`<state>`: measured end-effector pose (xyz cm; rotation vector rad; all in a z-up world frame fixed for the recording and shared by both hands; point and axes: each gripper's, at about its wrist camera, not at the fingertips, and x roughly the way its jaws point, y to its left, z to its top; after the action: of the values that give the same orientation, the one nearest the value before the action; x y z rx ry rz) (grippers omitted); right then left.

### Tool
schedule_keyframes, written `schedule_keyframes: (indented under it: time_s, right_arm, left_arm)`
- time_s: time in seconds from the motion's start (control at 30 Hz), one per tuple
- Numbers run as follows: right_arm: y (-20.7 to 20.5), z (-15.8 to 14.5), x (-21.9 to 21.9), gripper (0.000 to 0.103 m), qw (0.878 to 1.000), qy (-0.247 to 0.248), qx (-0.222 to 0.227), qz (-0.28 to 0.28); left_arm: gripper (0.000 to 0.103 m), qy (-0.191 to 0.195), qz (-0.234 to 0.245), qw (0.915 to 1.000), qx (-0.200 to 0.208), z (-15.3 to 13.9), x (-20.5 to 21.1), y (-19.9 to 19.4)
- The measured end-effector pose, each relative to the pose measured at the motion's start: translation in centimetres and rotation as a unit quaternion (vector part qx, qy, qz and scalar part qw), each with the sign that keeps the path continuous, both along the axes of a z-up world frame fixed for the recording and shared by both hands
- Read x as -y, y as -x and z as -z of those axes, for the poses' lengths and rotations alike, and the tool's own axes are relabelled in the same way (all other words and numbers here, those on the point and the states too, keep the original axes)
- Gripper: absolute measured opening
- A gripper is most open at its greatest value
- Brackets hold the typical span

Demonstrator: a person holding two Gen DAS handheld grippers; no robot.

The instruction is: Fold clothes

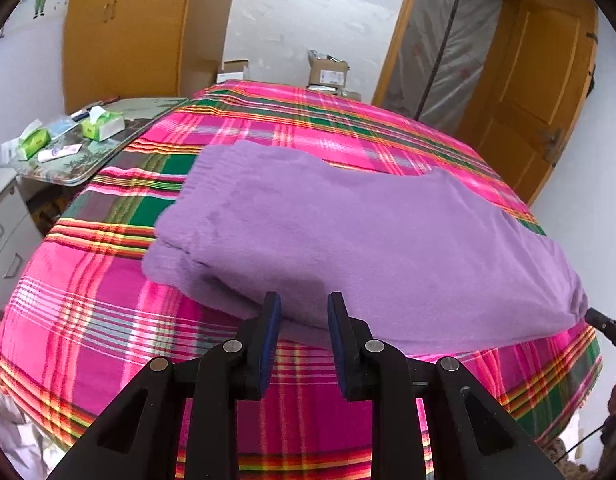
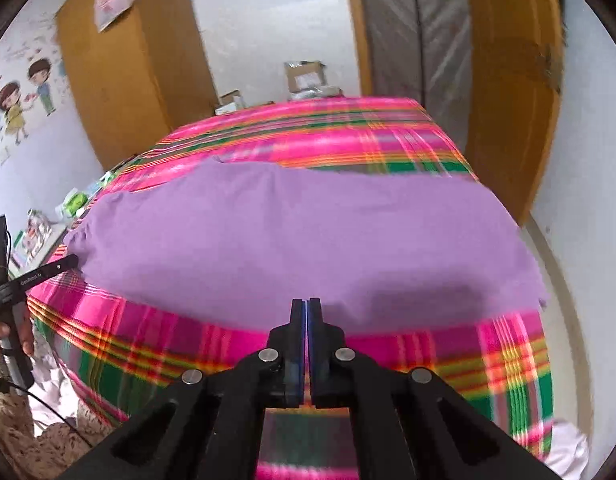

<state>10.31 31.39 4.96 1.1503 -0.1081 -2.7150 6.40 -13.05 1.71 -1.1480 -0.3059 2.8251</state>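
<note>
A purple fleece garment (image 1: 348,240) lies folded and flat across a bed covered by a pink plaid sheet (image 1: 88,312). My left gripper (image 1: 304,304) hovers open at the garment's near edge, with nothing pinched between its blue pads. In the right wrist view the same garment (image 2: 292,236) spreads wide. My right gripper (image 2: 306,303) is shut just above the garment's near edge, pads together with no cloth between them. The left gripper's finger (image 2: 48,270) shows at the garment's left end, and the right gripper's tip (image 1: 606,326) shows at its right end.
A side table (image 1: 68,168) with tissue packs (image 1: 104,124) stands left of the bed, next to grey drawers (image 1: 4,236). Cardboard boxes (image 1: 328,74) sit beyond the far edge. A wooden door (image 1: 540,92) stands on the right and a wardrobe (image 1: 124,32) at the back left. White cloth (image 2: 568,452) lies below the bed's near corner.
</note>
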Motion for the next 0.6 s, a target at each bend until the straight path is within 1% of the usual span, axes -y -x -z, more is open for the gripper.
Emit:
schedule_keyframes:
  time_s: [0.13, 0.27, 0.33, 0.4, 0.5, 0.6]
  right_arm:
    - [2.4, 0.4, 3.1, 0.002, 0.999, 0.017, 0.014, -0.033]
    - [3.7, 0.4, 7.1, 0.002, 0.996, 0.006, 0.003, -0.085]
    - [4.3, 0.6, 9.4, 0.003, 0.993, -0.001, 0.002, -0.117]
    - [5.0, 0.8, 11.3, 0.004, 0.990, -0.012, 0.007, -0.138]
    - [5.8, 1.1, 14.2, 0.006, 0.985, -0.009, 0.013, -0.174]
    - [6.0, 1.2, 17.7, 0.008, 0.976, -0.011, 0.012, -0.216]
  left_arm:
    - [0.025, -0.010, -0.023, 0.9997, -0.004, -0.1, 1.8, -0.5]
    - [0.025, -0.038, -0.049, 0.9981, 0.003, 0.4, 4.1, -0.8]
    - [0.025, -0.052, -0.055, 0.9971, 0.006, 0.6, 4.8, -0.8]
    - [0.025, -0.062, -0.058, 0.9963, 0.009, 0.7, 5.4, -0.8]
    - [0.025, -0.079, -0.060, 0.9951, 0.005, 0.7, 6.0, -0.6]
    - [0.025, -0.091, -0.067, 0.9935, 0.009, 1.0, 6.8, -0.1]
